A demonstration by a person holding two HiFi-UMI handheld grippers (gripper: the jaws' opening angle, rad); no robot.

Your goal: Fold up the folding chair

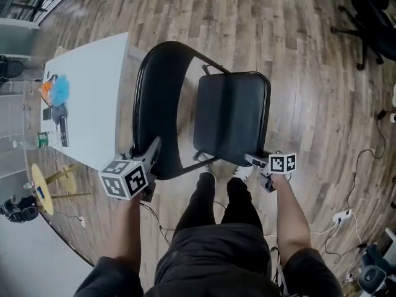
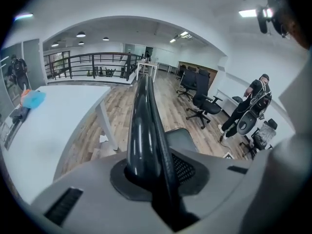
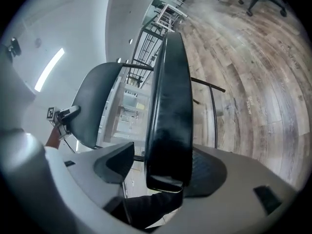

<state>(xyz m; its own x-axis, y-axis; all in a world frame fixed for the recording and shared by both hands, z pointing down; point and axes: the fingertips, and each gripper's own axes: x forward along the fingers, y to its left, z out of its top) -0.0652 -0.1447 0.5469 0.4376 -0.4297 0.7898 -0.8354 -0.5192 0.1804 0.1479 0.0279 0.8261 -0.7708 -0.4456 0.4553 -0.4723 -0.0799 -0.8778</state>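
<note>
Stands over the black chair (image 1: 229, 113) on the wood floor (image 1: 309, 73), with dark-clad legs (image 1: 198, 203) just behind it and a white table (image 1: 93, 104) just beside it on the left. Finds the chair not yet folded: backrest (image 1: 154, 104) and seat (image 3: 170, 106) apart, with a strip of floor between them in the head view. Holds the left gripper (image 1: 153, 148) on the end of the backrest nearest the legs, pointing down along it. Clamps there with narrow jaws, both pads tight against the glossy black rim, as seen in the left gripper view. Holds the right gripper (image 1: 250, 159) at the near edge of the seat, with wide jaws turned one above the other. Takes the thick seat edge between them and bears it on the lower pad (image 3: 207, 172); leaves a thin gap at the upper pad (image 3: 117, 162), so no squeeze on the seat. Looks past the backrest, in the left gripper view, to a railing (image 2: 87, 62), several office chairs (image 2: 202, 104) and a person (image 2: 251, 104) standing well off at the right. Sees a blue thing (image 1: 60, 90) and a few small items on the far end of the table.
</note>
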